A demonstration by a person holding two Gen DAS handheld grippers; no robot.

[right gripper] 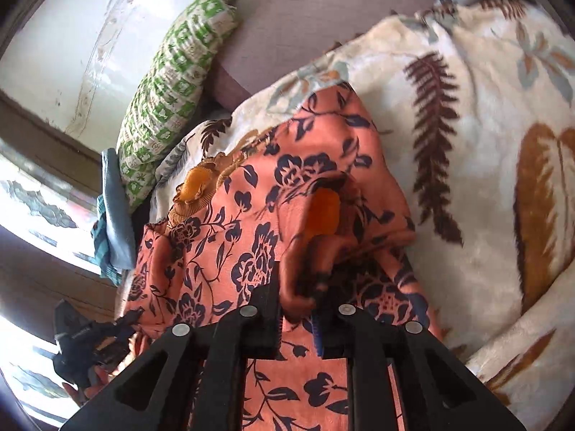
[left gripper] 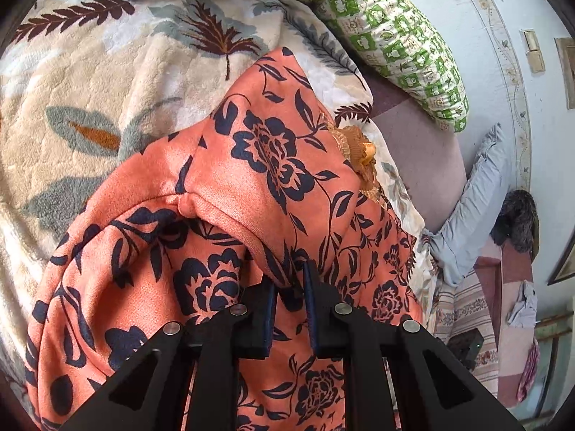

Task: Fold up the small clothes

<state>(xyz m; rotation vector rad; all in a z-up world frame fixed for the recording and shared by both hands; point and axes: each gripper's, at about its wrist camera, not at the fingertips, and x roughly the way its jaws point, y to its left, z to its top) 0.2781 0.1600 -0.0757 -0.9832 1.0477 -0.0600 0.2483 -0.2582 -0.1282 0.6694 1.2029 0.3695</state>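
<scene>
Both jaws nearly closed, left gripper and right gripper each pinching orange floral garment folds

Soft matt orange floral garment lies on a fluffy fleece blanket; quilted cotton pillow.

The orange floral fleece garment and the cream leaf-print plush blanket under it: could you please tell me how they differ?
The orange floral fleece garment is salmon-orange with dark navy flowers; the cream leaf-print plush blanket is cream with brown and grey leaves. The garment lies bunched and folded over; the blanket is spread beneath it. Both look soft and bear plant prints.
</scene>
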